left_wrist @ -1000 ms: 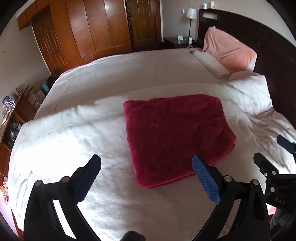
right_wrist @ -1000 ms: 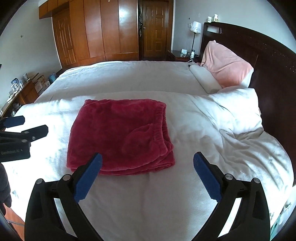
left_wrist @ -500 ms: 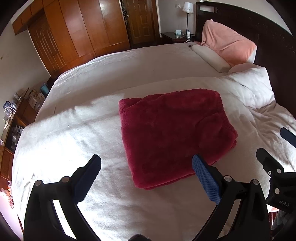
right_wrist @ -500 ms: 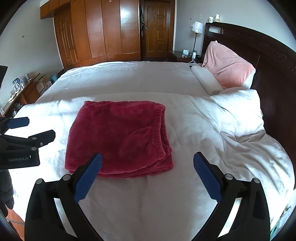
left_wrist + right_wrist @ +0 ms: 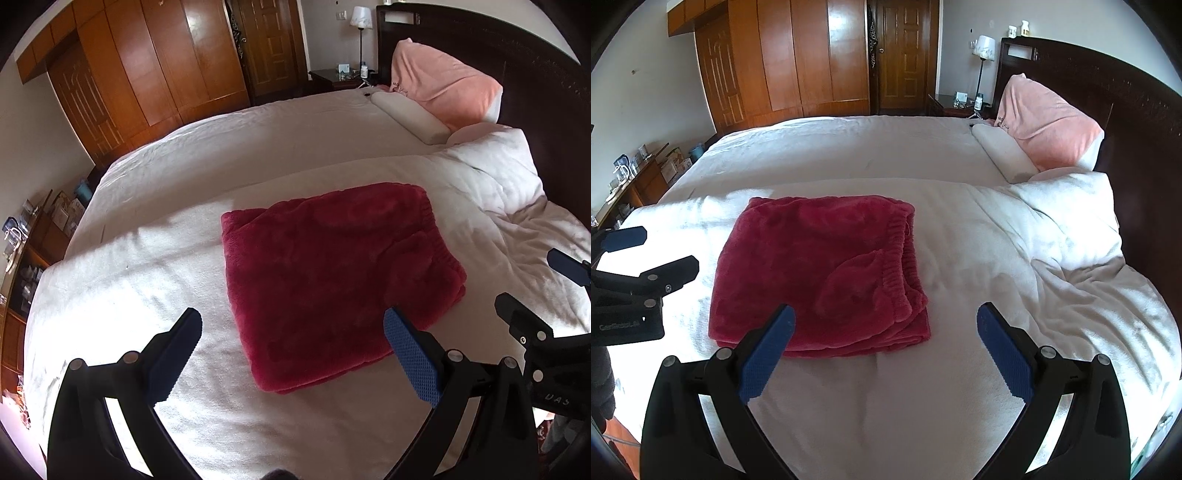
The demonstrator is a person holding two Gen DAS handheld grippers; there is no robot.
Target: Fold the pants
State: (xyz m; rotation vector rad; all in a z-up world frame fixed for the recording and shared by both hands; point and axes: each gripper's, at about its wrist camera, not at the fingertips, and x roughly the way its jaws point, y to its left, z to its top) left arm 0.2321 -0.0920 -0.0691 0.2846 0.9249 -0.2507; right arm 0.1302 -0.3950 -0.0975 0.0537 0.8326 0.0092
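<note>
Pants [image 5: 820, 273] folded; waistband elastic clear in right view, foreshortened in left.

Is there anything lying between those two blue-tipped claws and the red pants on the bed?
Nothing visible. The red pants lie folded on the white duvet, with only bare duvet between them and the open left gripper and open right gripper. The pink pillow sits far back by the headboard.
</note>
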